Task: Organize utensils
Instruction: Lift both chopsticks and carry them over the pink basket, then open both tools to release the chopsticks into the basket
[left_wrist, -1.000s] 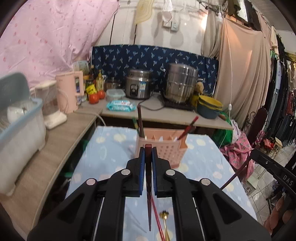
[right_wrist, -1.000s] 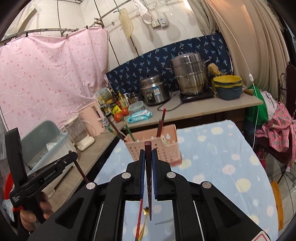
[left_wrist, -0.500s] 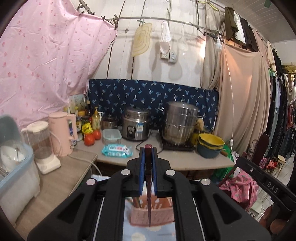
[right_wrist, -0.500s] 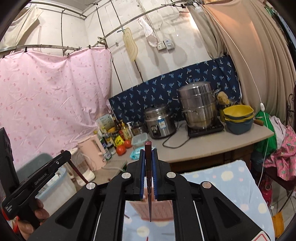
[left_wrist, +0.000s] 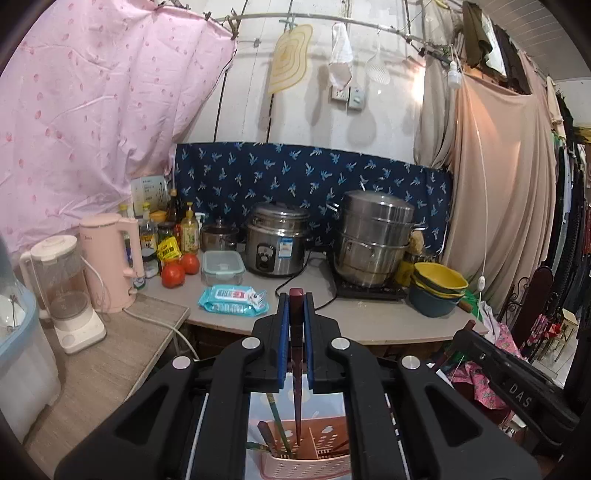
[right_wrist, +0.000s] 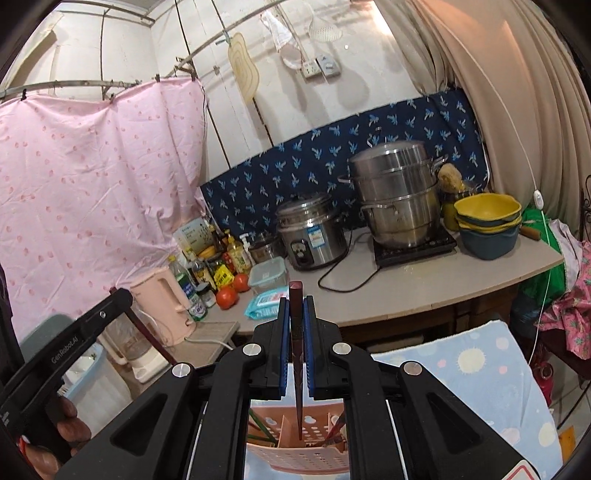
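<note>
Both tongs, left (left_wrist: 296, 332) and right (right_wrist: 296, 336), were clamped on our dark chopsticks (left_wrist: 296, 365). We held them tip-down over the pink basket (right_wrist: 295, 456), presumably for dropping in.

At the centre bottom of my left wrist view, the left gripper (left_wrist: 296, 339) is clamped on a dark red chopstick (left_wrist: 296, 369) that runs straight down the frame, its lower tip over the pink utensil basket (left_wrist: 306, 458) at the bottom edge. I can see other sticks already standing in that basket. At lower right the black body of the right gripper (left_wrist: 513, 384) crosses the frame. Behind, across the middle, I see a counter (left_wrist: 369, 317) carrying a rice cooker (left_wrist: 277, 243), a steel steamer pot (left_wrist: 376, 240), stacked bowls (left_wrist: 437, 291), two tomatoes (left_wrist: 179, 269) and a wipes pack (left_wrist: 232, 297). A pink kettle (left_wrist: 110, 258) and a blender (left_wrist: 62, 295) stand at left.
</note>
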